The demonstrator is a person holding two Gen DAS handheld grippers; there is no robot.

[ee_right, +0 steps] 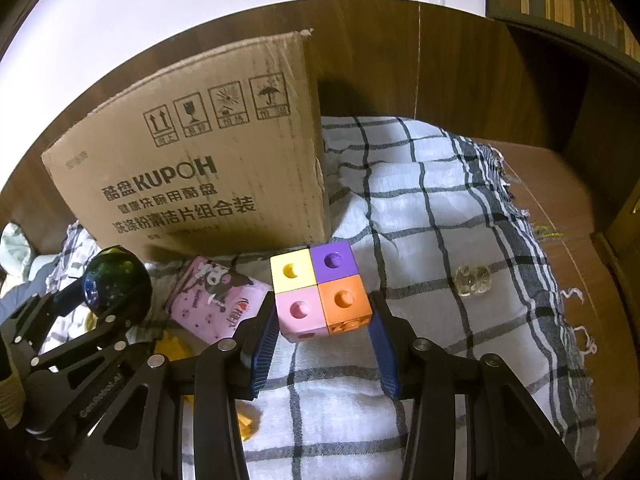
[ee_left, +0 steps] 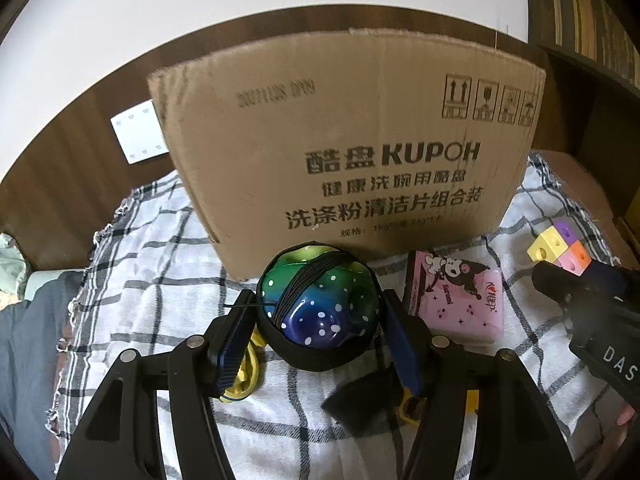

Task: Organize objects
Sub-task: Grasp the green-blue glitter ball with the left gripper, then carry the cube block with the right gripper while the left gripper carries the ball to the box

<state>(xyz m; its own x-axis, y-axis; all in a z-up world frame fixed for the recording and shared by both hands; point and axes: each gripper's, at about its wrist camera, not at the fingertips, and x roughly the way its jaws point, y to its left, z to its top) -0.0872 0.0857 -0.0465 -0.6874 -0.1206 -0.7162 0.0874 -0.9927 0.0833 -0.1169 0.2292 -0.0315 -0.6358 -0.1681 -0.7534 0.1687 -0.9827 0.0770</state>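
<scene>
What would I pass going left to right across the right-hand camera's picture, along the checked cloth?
Dark spotted ball in the left gripper → pink cartoon packet → coloured cube block in the right gripper → clear glassy trinket.

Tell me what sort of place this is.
Probably a home room, perhaps a bedroom or living room. A checked cloth is spread over a soft surface, toys such as a block cube and a spotted ball lie on it, and a cardboard box stands against wood panelling.
</scene>
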